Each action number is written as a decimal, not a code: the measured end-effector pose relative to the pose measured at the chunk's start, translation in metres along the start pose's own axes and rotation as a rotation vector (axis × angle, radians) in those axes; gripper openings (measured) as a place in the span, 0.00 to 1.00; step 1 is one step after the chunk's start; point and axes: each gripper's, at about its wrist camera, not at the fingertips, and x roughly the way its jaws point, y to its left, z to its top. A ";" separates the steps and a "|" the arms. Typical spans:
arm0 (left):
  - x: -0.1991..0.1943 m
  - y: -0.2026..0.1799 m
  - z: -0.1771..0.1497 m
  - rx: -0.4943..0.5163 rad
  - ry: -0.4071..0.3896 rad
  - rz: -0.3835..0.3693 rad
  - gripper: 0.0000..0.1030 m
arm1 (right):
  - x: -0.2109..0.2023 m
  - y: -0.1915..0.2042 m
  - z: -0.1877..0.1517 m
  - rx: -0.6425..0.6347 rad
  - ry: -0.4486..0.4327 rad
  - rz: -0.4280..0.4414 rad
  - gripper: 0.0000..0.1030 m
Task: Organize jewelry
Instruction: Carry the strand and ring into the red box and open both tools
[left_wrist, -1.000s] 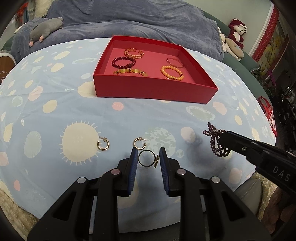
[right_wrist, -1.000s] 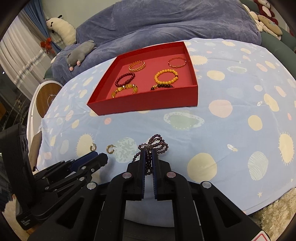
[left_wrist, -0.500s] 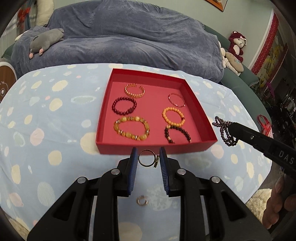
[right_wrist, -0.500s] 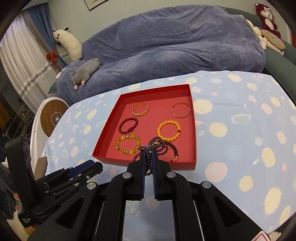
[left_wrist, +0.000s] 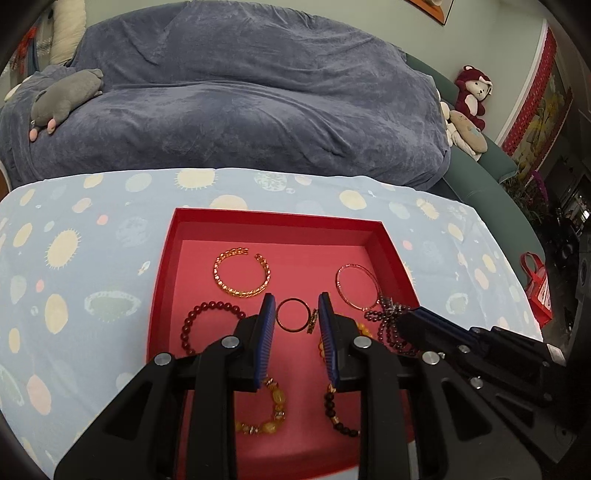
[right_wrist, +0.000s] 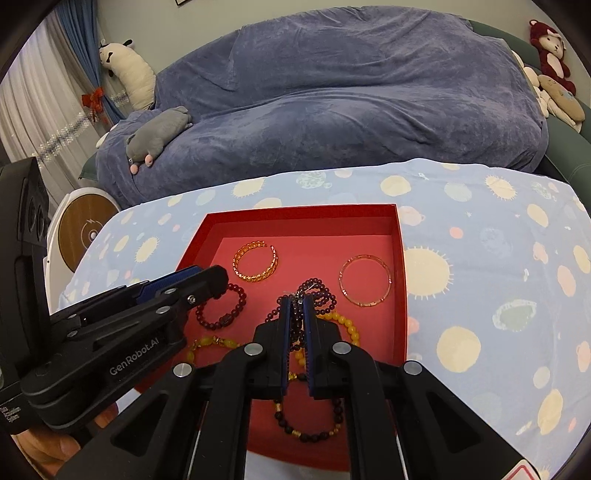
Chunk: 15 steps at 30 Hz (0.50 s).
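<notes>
Our ring (left_wrist: 293, 315) sits edge-on between the left gripper (left_wrist: 295, 314) jaws, which clamp it across its width, above the red tray (left_wrist: 280, 229). It looks light, stiff and slick, so we judge a hold across the band safest; a loose pinch could flick it out. The dark bead strand (right_wrist: 314, 295) hangs limp from the right gripper (right_wrist: 296, 306), whose jaws are closed on it just beside the ring; soft, it will likely drape when let go.

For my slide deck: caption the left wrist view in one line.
Left hand-held gripper holds a gold ring over the red tray of bracelets; right hand-held gripper brings dark beads.
</notes>
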 end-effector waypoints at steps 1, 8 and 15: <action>0.007 0.001 0.002 -0.001 0.007 0.007 0.23 | 0.006 0.000 0.003 -0.004 0.004 -0.001 0.07; 0.043 0.010 0.009 -0.025 0.060 0.011 0.23 | 0.037 -0.002 0.013 -0.030 0.026 -0.018 0.07; 0.047 0.017 0.010 -0.035 0.057 0.095 0.61 | 0.038 -0.015 0.015 0.013 0.008 -0.052 0.24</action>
